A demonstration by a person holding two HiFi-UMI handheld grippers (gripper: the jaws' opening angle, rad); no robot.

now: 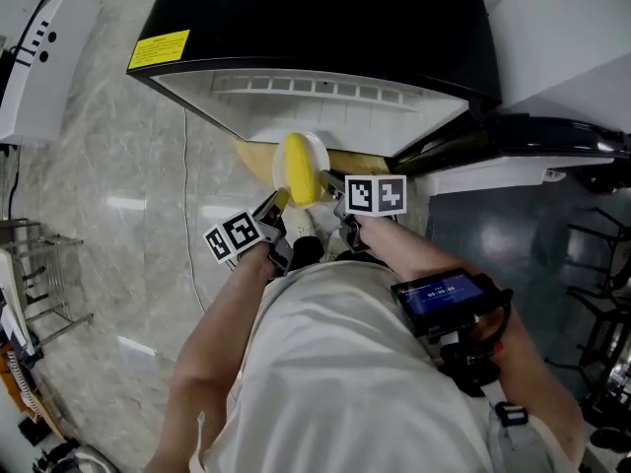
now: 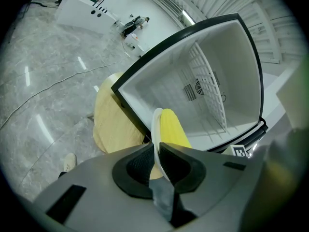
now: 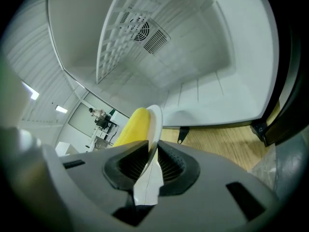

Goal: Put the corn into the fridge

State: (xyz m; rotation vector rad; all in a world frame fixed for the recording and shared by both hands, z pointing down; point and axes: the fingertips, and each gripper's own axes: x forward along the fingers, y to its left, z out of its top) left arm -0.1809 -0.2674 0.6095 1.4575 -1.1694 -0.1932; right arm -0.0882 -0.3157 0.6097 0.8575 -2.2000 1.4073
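Note:
A yellow corn cob (image 1: 298,168) lies on a small white plate (image 1: 317,148) that is held up in front of the open fridge (image 1: 325,97). My left gripper (image 1: 279,205) is shut on the plate's near left rim and my right gripper (image 1: 330,183) on its near right rim. In the left gripper view the plate rim (image 2: 156,124) is pinched edge-on between the black pads of the left gripper (image 2: 157,146), with the corn (image 2: 174,129) just to its right. The right gripper view mirrors this: right gripper (image 3: 152,146), plate (image 3: 155,117), corn (image 3: 133,127). The white fridge cavity (image 3: 193,57) gapes ahead.
A wire shelf (image 3: 120,37) shows at the back of the fridge. The fridge stands on a light wooden base (image 2: 108,124), with its door (image 1: 552,136) swung out to the right. A cable (image 1: 187,225) runs over the marble floor, and a wire rack (image 1: 39,284) stands far left.

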